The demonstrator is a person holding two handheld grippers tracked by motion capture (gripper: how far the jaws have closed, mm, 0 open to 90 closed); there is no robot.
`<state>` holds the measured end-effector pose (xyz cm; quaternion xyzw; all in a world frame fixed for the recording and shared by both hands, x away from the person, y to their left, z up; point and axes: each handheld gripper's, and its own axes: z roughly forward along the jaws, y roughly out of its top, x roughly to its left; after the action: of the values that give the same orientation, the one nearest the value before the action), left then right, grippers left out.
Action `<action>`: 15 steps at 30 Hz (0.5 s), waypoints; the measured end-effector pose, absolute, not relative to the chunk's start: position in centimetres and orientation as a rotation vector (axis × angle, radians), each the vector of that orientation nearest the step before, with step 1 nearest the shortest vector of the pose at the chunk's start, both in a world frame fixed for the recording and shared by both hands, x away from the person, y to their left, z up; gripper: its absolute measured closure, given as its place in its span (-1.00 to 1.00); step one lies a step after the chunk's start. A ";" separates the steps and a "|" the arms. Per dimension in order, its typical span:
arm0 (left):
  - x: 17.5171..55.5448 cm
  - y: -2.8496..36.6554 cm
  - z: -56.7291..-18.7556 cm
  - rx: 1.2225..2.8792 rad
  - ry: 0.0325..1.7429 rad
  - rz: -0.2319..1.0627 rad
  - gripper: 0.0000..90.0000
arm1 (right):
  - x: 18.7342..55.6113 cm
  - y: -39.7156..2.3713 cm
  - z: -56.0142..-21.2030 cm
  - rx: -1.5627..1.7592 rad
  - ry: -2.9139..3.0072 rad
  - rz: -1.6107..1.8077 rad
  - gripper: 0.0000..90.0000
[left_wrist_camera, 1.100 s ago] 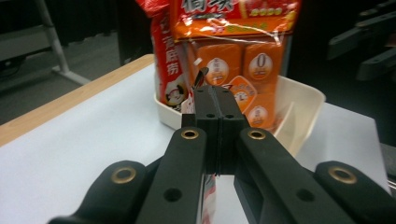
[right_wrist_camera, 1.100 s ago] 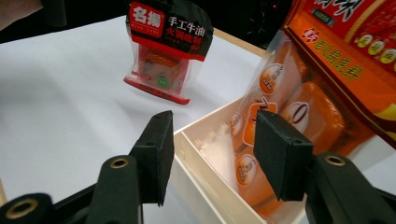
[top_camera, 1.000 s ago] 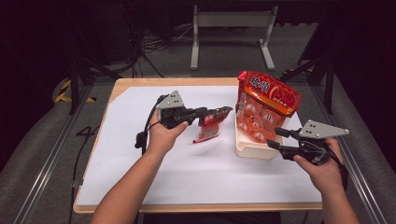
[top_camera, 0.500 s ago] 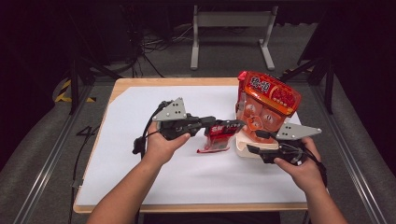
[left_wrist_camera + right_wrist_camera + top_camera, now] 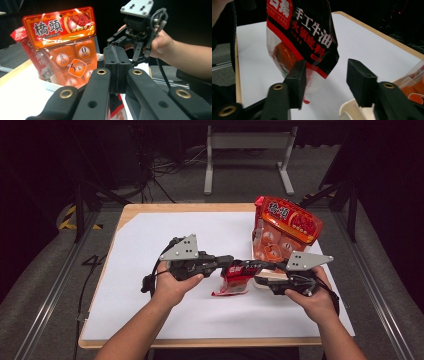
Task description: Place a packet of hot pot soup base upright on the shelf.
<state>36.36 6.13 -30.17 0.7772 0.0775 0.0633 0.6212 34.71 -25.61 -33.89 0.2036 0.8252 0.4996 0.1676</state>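
Above the white sheet (image 5: 150, 250) covering the wooden table (image 5: 150, 210), the left gripper (image 5: 230, 261) clamps its jaws tight on the top edge of a red-and-black hotpot seasoning packet (image 5: 235, 277), which hangs clear of the surface. Just beside it, the right gripper (image 5: 260, 280) has its jaws half spread and has just been closing them, the packet's lower corner (image 5: 312, 50) lying between them; the left pad seems to brush the plastic, though that is hard to judge. Behind stands an orange snack bag (image 5: 285, 227) upright in a white tray (image 5: 260, 282).
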 end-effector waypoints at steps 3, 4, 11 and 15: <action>36.3 6.1 -30.4 1.783 0.178 0.132 1.00 | 34.7 -25.5 -33.8 0.546 2.359 1.425 0.32; 36.4 6.2 -30.5 1.784 0.178 0.128 1.00 | 34.7 -25.4 -33.7 0.533 2.358 1.443 0.36; 36.7 6.7 -30.7 1.764 0.190 0.109 1.00 | 34.4 -25.2 -33.2 0.481 2.381 1.483 0.69; 36.9 6.8 -30.9 1.761 0.194 0.097 1.00 | 34.1 -25.4 -33.1 0.472 2.394 1.479 0.96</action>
<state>36.86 6.77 -30.90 0.7695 0.0849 0.0424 0.6316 34.14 -25.36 -33.08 0.1638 0.8303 0.5129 0.1439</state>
